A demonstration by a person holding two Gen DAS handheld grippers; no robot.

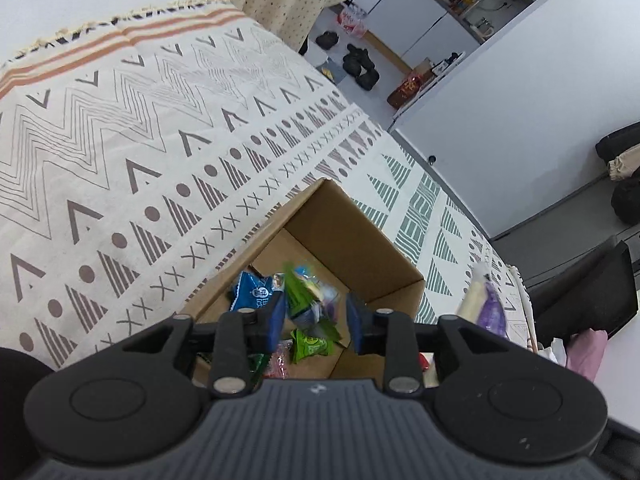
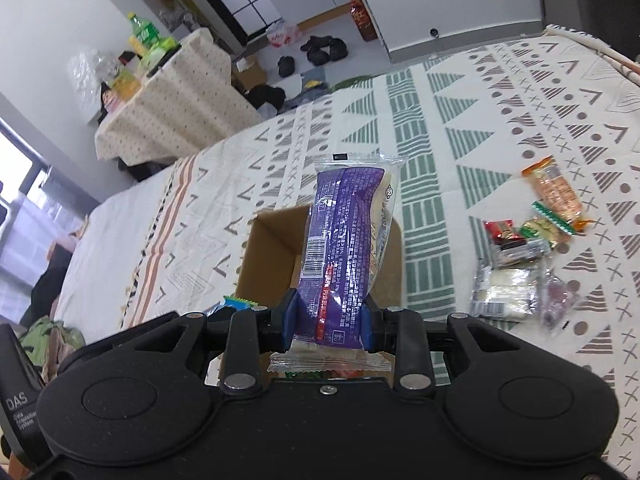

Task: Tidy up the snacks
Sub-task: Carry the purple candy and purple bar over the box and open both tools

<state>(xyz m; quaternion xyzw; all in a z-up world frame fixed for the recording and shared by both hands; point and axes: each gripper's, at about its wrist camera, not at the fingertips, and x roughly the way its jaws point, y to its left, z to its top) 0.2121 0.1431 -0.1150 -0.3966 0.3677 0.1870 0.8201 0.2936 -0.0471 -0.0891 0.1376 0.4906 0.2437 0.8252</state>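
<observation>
An open cardboard box (image 1: 352, 240) stands on the patterned cloth and holds several snack packets, among them a blue one (image 1: 252, 290) and a green one (image 1: 312, 346). My left gripper (image 1: 314, 322) hangs open above the box; a blurred green packet (image 1: 298, 292) is in mid-air between and beyond its fingers. My right gripper (image 2: 330, 320) is shut on a long purple snack packet (image 2: 344, 248), held upright over the box (image 2: 272, 256). That packet also shows in the left wrist view (image 1: 490, 308).
Several loose snacks lie on the cloth right of the box: an orange packet (image 2: 554, 188), a red one (image 2: 500, 230), a clear pack (image 2: 506, 292). A second draped table (image 2: 172, 96) with bottles stands beyond. The cloth's edge runs behind the box.
</observation>
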